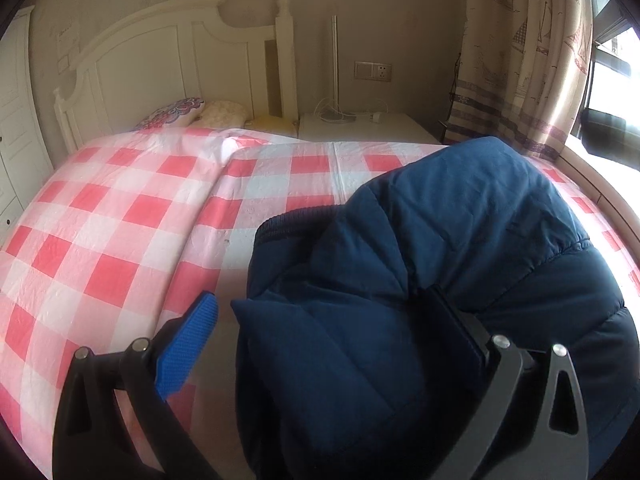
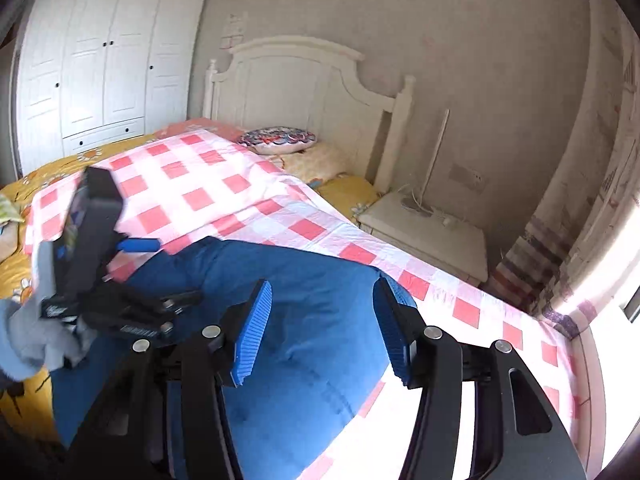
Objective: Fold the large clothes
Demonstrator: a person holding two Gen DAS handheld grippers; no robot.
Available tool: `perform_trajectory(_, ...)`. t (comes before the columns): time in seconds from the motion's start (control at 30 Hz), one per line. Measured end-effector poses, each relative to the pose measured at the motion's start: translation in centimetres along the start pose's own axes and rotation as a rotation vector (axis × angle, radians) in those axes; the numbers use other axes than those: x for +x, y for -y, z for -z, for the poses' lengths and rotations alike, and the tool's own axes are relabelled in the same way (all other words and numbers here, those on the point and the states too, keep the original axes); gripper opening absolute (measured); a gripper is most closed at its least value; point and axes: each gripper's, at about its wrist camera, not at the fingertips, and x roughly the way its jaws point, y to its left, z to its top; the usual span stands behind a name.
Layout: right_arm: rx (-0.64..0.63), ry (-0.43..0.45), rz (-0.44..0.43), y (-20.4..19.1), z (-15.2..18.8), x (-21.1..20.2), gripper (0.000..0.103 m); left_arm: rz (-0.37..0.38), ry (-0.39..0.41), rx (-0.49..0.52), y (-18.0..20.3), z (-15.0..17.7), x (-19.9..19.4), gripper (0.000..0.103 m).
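Navy puffer jacket (image 1: 440, 240) fills lower right; left gripper (image 1: 332, 344) and right gripper (image 2: 320, 332), fingers spread, should pinch matching edges evenly.

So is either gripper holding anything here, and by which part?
Neither. The left gripper is wide open around a bunched fold of the jacket, not clamping; the right gripper hangs open above it.

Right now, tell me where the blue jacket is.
The blue jacket lies on the checked bedspread near the window-side edge, bunched between the left tool fingers and under the open right tool.
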Motion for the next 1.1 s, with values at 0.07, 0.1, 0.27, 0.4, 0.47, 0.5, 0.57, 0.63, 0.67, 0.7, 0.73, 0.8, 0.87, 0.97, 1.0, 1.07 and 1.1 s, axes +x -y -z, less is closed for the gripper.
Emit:
perform_trajectory(0.07,0.059,-0.088,-0.040,1.7,-0.8,4.9,0.046,-0.005,-0.009,0.008,0.1,-0.1,0.2,0.102)
perform_trajectory(0.1,0.052,-0.163,-0.058,1.8,-0.3,7.9,0.046,-0.007,-0.016,0.001,0.0,-0.1,0.3,0.102)
perform_trajectory(0.27,0.063,-0.284,-0.131,1.3,3.1,13.6,0.047,0.080,-0.065,-0.086,-1.9,0.1,1.7,0.102)
perform_trajectory(0.4,0.022,-0.312,-0.046,0.3,1.0,11.9,0.047,-0.028,0.022,-0.061,-0.8,0.5,-0.3,0.102)
perform_trajectory(0.47,0.025,-0.245,-0.084,-0.5,-0.9,10.4,0.047,-0.146,0.104,-0.043,0.1,0.9,-3.1,0.101)
perform_trajectory(0.5,0.007,-0.220,-0.110,-1.4,-1.8,9.7,0.047,-0.158,0.132,-0.053,0.0,1.1,-4.6,0.101)
perform_trajectory(0.57,-0.085,-0.197,-0.131,-4.0,-3.5,9.0,0.047,-0.127,0.146,-0.108,-0.8,1.7,-7.2,0.101)
perform_trajectory(0.63,-0.174,-0.209,-0.176,-6.8,-4.2,9.2,0.047,-0.095,0.128,-0.137,-1.3,2.5,-8.9,0.101)
perform_trajectory(0.67,-0.212,-0.228,-0.190,-8.1,-4.3,9.7,0.047,-0.081,0.120,-0.134,-1.3,3.1,-9.4,0.101)
perform_trajectory(0.7,-0.245,-0.260,-0.207,-9.4,-4.2,10.5,0.047,-0.080,0.106,-0.122,-1.0,3.7,-9.6,0.101)
perform_trajectory(0.73,-0.278,-0.308,-0.227,-10.6,-3.8,11.7,0.047,-0.082,0.084,-0.098,-0.6,4.3,-9.5,0.101)
perform_trajectory(0.8,-0.362,-0.410,-0.173,-12.7,-2.2,14.4,0.047,-0.115,0.050,-0.040,0.6,5.6,-8.6,0.101)
perform_trajectory(0.87,-0.364,-0.437,-0.158,-13.2,-2.0,15.2,0.047,-0.109,0.054,-0.060,0.5,6.6,-8.3,0.101)
perform_trajectory(0.97,-0.388,-0.410,-0.127,-13.2,-2.2,13.8,0.047,-0.080,0.048,-0.077,0.1,6.9,-8.0,0.102)
perform_trajectory(1.0,-0.384,-0.392,-0.122,-13.1,-2.4,12.8,0.047,-0.083,0.050,-0.072,0.2,7.1,-8.0,0.102)
perform_trajectory(1.07,-0.325,-0.339,-0.161,-12.4,-3.0,10.1,0.047,-0.083,0.052,-0.071,0.3,7.3,-8.0,0.102)
perform_trajectory(1.1,-0.291,-0.303,-0.189,-12.1,-3.3,8.6,0.047,-0.080,0.052,-0.078,0.3,7.4,-8.0,0.102)
